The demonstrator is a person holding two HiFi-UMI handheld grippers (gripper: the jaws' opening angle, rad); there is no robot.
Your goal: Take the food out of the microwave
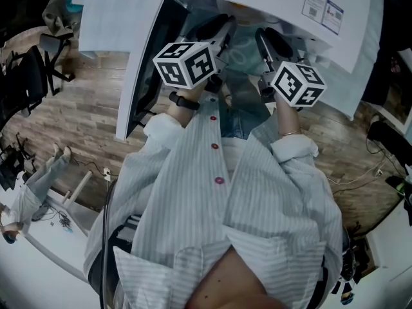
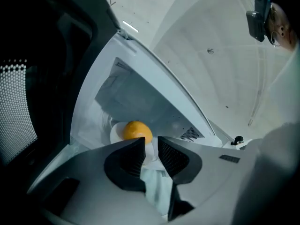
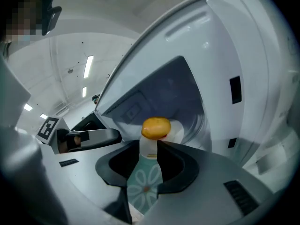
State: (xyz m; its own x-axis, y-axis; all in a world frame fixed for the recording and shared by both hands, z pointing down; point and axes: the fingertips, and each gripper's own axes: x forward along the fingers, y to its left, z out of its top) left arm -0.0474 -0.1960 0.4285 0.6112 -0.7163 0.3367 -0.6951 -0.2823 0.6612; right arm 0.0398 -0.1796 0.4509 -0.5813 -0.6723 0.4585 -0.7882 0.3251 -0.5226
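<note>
A round orange food (image 2: 137, 130) (image 3: 156, 127) sits on a white plate (image 2: 115, 134) (image 3: 174, 134) inside the open white microwave (image 1: 270, 5). Its door (image 1: 138, 69) hangs open on the left. Both grippers reach toward the cavity side by side. My left gripper (image 2: 151, 146) (image 1: 222, 28) is open, with the plate's near rim showing in the gap at its tips. My right gripper (image 3: 149, 149) (image 1: 267, 40) is open too, the white rim sitting between its jaws. A teal flowered cloth (image 3: 144, 186) (image 1: 241, 53) lies below the jaws.
The left gripper's finger (image 3: 89, 137) shows in the right gripper view. The microwave's right inner wall (image 3: 243, 78) stands close by. An office chair (image 1: 38, 69) stands on the wooden floor (image 1: 84, 114) at left. Cables (image 1: 360, 172) trail at right.
</note>
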